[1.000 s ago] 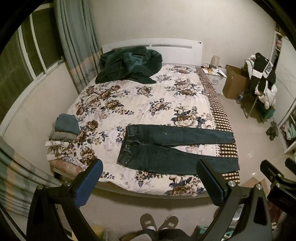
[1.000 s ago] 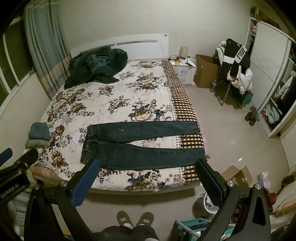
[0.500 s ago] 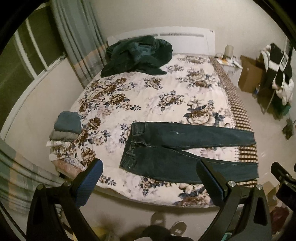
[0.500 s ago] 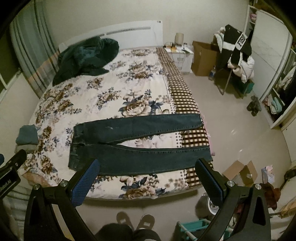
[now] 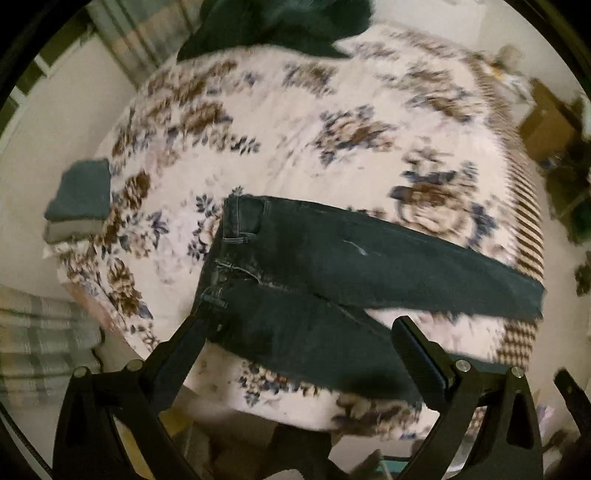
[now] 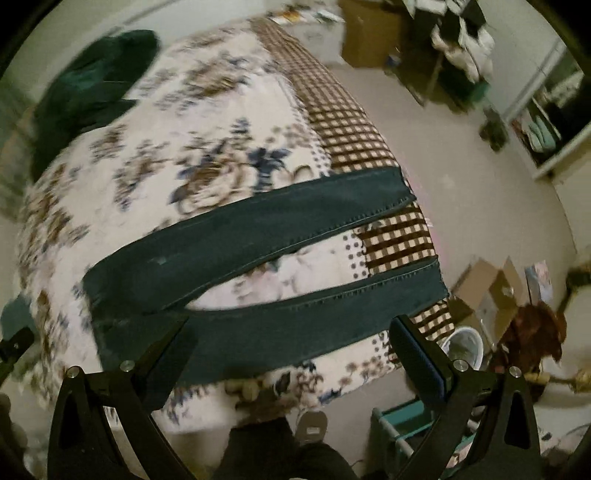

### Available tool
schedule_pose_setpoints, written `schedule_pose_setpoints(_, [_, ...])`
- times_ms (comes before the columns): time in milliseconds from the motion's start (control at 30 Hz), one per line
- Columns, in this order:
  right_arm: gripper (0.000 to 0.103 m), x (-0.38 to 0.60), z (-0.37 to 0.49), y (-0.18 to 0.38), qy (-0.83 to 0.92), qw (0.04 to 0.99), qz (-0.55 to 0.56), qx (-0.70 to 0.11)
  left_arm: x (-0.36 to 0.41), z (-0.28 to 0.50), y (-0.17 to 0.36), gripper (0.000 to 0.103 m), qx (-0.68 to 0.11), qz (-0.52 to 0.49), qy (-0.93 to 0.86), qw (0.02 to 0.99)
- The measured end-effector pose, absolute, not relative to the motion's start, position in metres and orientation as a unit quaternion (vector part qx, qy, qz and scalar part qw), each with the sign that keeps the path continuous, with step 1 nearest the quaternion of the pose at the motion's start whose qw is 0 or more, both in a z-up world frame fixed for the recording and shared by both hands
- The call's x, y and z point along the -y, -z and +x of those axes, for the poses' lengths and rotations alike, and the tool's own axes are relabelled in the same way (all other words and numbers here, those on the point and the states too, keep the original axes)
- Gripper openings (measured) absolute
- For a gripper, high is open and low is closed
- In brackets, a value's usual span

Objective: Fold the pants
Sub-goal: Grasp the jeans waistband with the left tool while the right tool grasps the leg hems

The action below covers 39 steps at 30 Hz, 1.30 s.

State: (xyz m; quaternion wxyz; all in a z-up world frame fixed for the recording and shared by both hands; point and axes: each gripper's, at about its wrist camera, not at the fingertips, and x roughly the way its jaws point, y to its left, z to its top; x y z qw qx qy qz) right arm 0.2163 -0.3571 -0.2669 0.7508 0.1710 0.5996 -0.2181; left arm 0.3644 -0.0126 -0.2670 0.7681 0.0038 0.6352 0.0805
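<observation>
Where the earlier views took in the whole bedroom from a distance, both cameras now sit much closer to the bed (image 5: 280,122), and the headboard has dropped out of sight. The pants (image 5: 332,266) lie flat on the floral bedspread, near the foot edge, waistband toward the left and the two legs running out to the right, spread apart in a narrow V. Their position on the bed looks unchanged; only the viewpoints have come down and forward.

The left tongs (image 5: 299,332) stand wide open, nothing between the fingers, which frame the waist and the near leg. Whether the left finger touches the denim cannot be told through the motion blur. The right tongs (image 6: 291,332) are likewise spread wide and empty, hanging over the near leg of the pants (image 6: 258,236), whose hems end beside the checked border of the bedspread.

At the left edge of the bed a small stack of folded clothes (image 5: 79,199) rests as before, now appearing larger. A dark green coat (image 5: 280,26) is heaped at the far end. In the right view a cardboard box (image 6: 491,295) sits open on the floor beside the bed, and a white bin (image 6: 463,349) stands just past the bed's corner. Both pictures are smeared by movement.
</observation>
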Motion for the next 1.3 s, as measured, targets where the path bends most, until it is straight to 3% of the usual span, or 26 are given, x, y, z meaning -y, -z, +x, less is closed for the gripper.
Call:
schedule_pose_setpoints(233, [0.103, 0.444, 0.316, 0.381, 0.277, 0.673, 0.260, -0.634, -0.018, 0.469, 0.377, 0.103, -0.702, -0.093, -0.132, 0.693])
schedule_pose_setpoints(600, [0.103, 0.553, 0.375, 0.552, 0.343, 0.581, 0.356, -0.646, -0.061, 0.582, 0.552, 0.103, -0.742, -0.196, -0.244, 0.593])
schedule_pose_setpoints(767, [0.103, 0.583, 0.385, 0.594, 0.359, 0.561, 0.404, -0.627, -0.068, 0.585, 0.573, 0.094, -0.734, -0.208, -0.276, 0.584])
schedule_pose_setpoints(833, [0.101, 0.588, 0.391, 0.607, 0.363, 0.556, 0.412, -0.624, -0.064, 0.579, 0.565, 0.079, -0.723, -0.207, -0.274, 0.600])
schedule_pose_setpoints(867, [0.095, 0.589, 0.393, 0.612, 0.364, 0.555, 0.415, -0.623, -0.062, 0.574, 0.557, 0.068, -0.714, -0.211, -0.267, 0.612])
schedule_pose_setpoints(900, [0.091, 0.590, 0.395, 0.617, 0.364, 0.552, 0.418, -0.623, -0.062, 0.568, 0.550, 0.048, -0.707, -0.216, -0.265, 0.619])
schedule_pose_setpoints(933, [0.083, 0.591, 0.395, 0.622, 0.365, 0.547, 0.427, -0.621, -0.064, 0.561, 0.541, 0.035, -0.698, -0.222, -0.265, 0.627])
schedule_pose_setpoints(1000, [0.076, 0.592, 0.396, 0.627, 0.366, 0.547, 0.435, -0.615, -0.068, 0.544, 0.527, 0.026, -0.680, -0.240, -0.249, 0.646])
schedule_pose_setpoints(1033, [0.065, 0.591, 0.396, 0.626, 0.364, 0.553, 0.431, -0.613, -0.071, 0.536, 0.521, 0.019, -0.673, -0.251, -0.236, 0.655])
schedule_pose_setpoints(1067, [0.051, 0.592, 0.397, 0.624, 0.363, 0.560, 0.427, -0.611, -0.073, 0.526, 0.513, 0.018, -0.664, -0.263, -0.221, 0.664])
schedule_pose_setpoints(1100, [0.043, 0.591, 0.399, 0.620, 0.358, 0.567, 0.424, -0.608, -0.074, 0.519, 0.507, 0.014, -0.658, -0.272, -0.210, 0.670])
schedule_pose_setpoints(1133, [0.025, 0.590, 0.398, 0.615, 0.352, 0.576, 0.423, -0.604, -0.074, 0.511, 0.500, 0.013, -0.653, -0.280, -0.201, 0.675])
schedule_pose_setpoints(1167, [0.019, 0.589, 0.397, 0.611, 0.346, 0.581, 0.424, -0.602, -0.074, 0.502, 0.488, 0.013, -0.643, -0.289, -0.191, 0.683])
schedule_pose_setpoints(1300, [0.012, 0.580, 0.387, 0.582, 0.334, 0.606, 0.415, -0.590, -0.074, 0.477, 0.451, 0.011, -0.616, -0.303, -0.173, 0.706])
